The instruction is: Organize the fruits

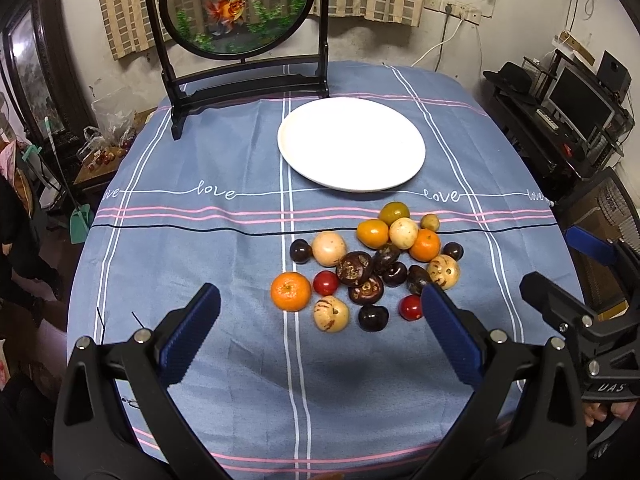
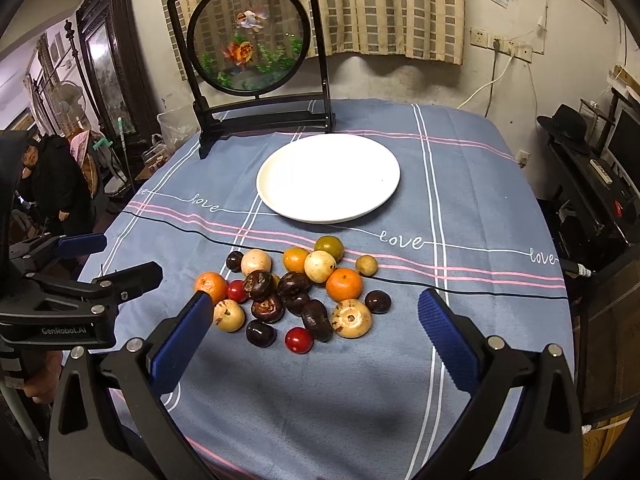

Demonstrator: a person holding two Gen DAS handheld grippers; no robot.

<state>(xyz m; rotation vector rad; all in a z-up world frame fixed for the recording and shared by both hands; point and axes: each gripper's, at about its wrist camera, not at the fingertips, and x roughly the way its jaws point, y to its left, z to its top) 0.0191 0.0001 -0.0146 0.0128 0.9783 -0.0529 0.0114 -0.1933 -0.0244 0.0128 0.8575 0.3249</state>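
Note:
A pile of small fruits (image 1: 372, 268) lies on the blue checked tablecloth (image 1: 200, 240): oranges (image 1: 291, 291), red cherry tomatoes (image 1: 326, 283), dark round fruits and pale beige ones. It also shows in the right wrist view (image 2: 296, 292). An empty white plate (image 1: 352, 144) stands behind the pile, also in the right wrist view (image 2: 328, 178). My left gripper (image 1: 320, 304) is open and empty, just short of the pile. My right gripper (image 2: 316, 312) is open and empty, its fingers either side of the pile's near edge.
A black stand with a round goldfish panel (image 1: 240, 8) stands at the table's back left. Shelves with a monitor (image 1: 576, 100) are to the right of the table. A person in dark clothes (image 2: 52, 176) sits at the left.

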